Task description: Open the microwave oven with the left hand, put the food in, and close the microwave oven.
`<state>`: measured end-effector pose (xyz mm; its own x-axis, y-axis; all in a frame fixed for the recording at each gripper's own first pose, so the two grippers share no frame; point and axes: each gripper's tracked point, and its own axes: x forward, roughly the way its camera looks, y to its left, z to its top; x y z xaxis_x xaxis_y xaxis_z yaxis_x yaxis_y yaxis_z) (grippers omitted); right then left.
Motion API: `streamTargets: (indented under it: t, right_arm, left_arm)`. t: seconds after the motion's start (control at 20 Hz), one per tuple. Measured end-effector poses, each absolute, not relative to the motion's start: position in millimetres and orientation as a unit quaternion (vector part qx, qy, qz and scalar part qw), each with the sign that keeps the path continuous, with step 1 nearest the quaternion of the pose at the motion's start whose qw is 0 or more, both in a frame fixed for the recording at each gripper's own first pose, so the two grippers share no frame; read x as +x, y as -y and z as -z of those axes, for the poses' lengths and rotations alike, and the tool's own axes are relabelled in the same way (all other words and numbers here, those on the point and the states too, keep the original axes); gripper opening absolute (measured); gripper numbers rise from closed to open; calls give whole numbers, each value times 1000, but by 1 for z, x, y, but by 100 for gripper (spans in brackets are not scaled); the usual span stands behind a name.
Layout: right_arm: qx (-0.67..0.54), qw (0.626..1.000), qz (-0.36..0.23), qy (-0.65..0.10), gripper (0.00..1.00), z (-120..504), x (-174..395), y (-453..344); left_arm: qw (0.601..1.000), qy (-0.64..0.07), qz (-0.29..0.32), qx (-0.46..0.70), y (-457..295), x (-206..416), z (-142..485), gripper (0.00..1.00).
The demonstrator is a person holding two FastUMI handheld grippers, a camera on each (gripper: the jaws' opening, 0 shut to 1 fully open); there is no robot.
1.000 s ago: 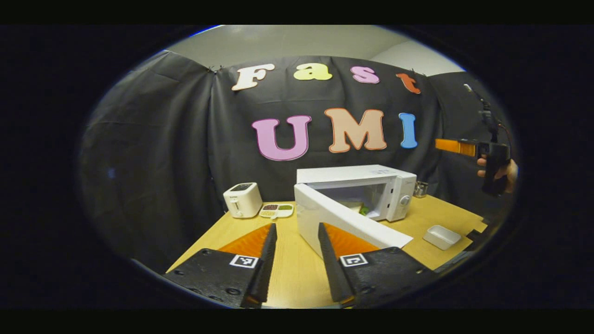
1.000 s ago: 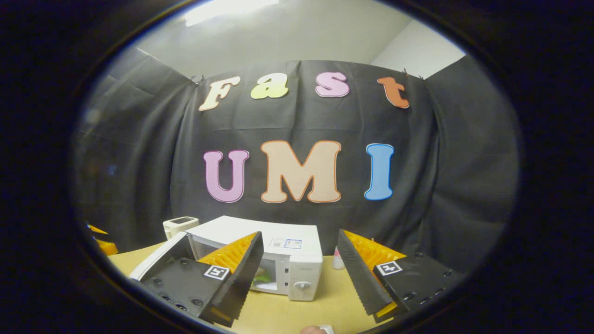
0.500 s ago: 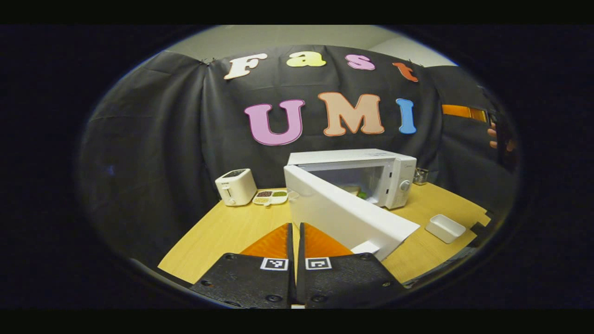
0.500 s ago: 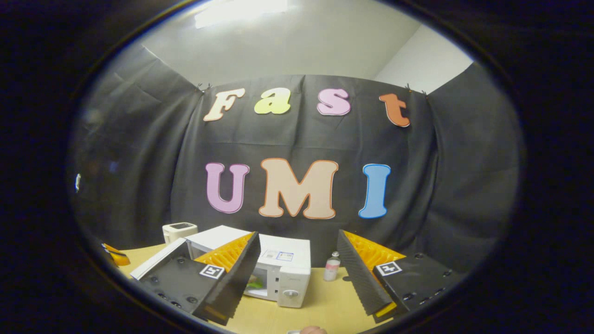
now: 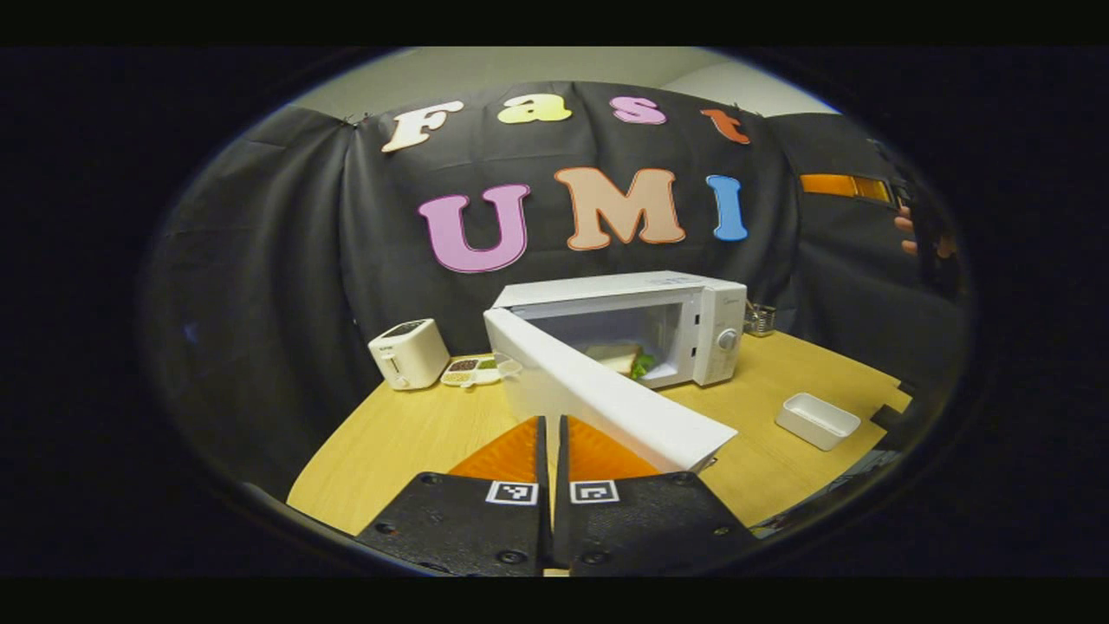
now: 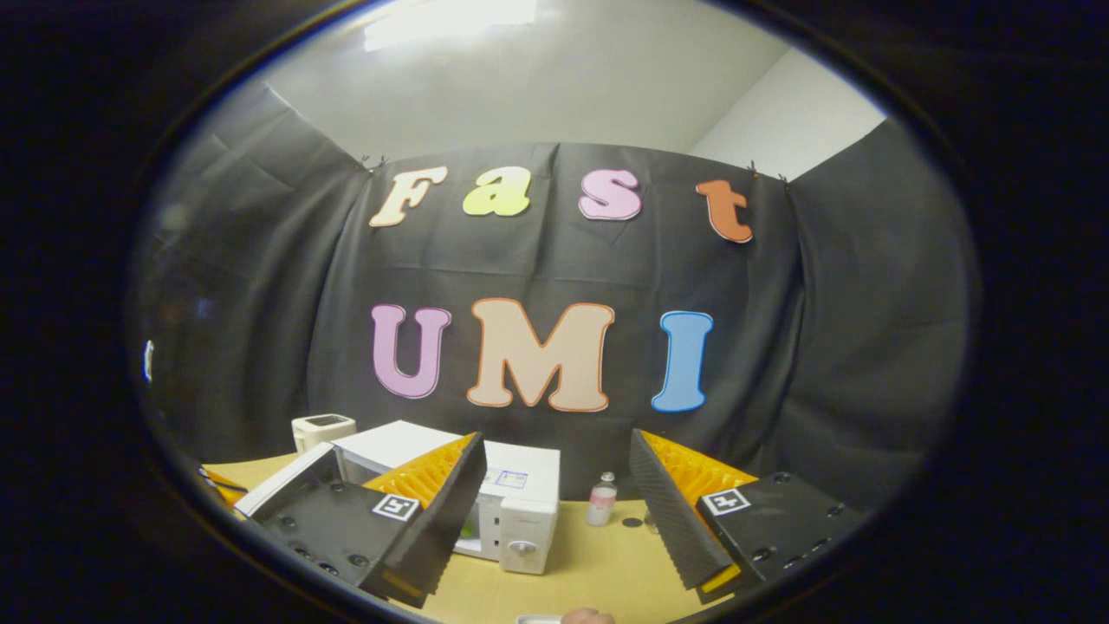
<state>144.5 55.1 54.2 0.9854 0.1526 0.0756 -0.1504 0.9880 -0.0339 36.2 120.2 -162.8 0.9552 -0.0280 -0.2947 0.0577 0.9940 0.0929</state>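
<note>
The food (image 5: 625,357) already sat inside the microwave oven (image 5: 645,321), its door (image 5: 606,400) swung wide. We judged a flat push on the door's outer face best. Our left gripper (image 5: 549,459) was pressed together, empty; our right gripper (image 6: 554,511) spread. A toaster (image 5: 407,353) stood on the wooden table (image 5: 407,433).

Microwave (image 5: 641,325) at far centre of counter (image 5: 407,442), door (image 5: 606,394) swung out toward near side, food (image 5: 619,357) inside. Toaster (image 5: 407,353) far left, divided dish (image 5: 472,371) between them. Tray (image 5: 817,420) right.
</note>
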Motion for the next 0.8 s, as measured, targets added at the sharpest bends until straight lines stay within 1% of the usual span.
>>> streamTargets:
  t: [0.45, 0.5, 0.55, 0.8]
  right_arm:
    - [-2, 997, -67, 44, 96, -61, 137, -38]
    - [-4, 997, -67, 43, 100, -60, 135, -36]
    - [-5, 997, -68, 43, 96, -60, 134, -34]
    - [-8, 997, -69, 41, 96, -59, 133, -27]
  left_arm:
    - [987, -148, 35, 46, -94, 51, 164, 0]
    - [987, -148, 38, 46, -88, 54, 166, 0]
    - [987, -147, 41, 45, -83, 56, 166, 0]
    - [986, -144, 64, 49, -53, 73, 171, 0]
